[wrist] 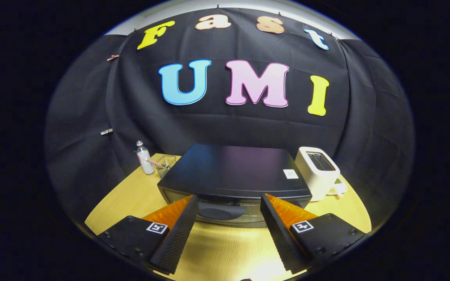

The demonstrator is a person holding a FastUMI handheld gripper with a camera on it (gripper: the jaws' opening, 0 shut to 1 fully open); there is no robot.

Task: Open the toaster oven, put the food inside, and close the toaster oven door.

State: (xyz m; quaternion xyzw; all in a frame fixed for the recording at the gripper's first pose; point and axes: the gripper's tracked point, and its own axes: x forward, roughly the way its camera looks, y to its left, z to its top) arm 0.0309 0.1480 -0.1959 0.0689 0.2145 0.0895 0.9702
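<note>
Toaster oven (234, 171) sits mid-bench (131, 199), long axis crosswise, its closed door and handle (221, 212) facing the hand-held gripper (229, 203). Bottle (144, 157) and wire basket (166, 164) stand behind it to one side, a white toaster (318, 171) just beside it on the other. Gripper fingers spread wide, holding nothing, tips level with the door's upper edge on either side of the handle; contact cannot be told.

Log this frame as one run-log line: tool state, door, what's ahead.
tool: open, holding nothing | toaster oven: door shut | door handle: between fingertips, just ahead | phase: approaching handle, door not yet opened
</note>
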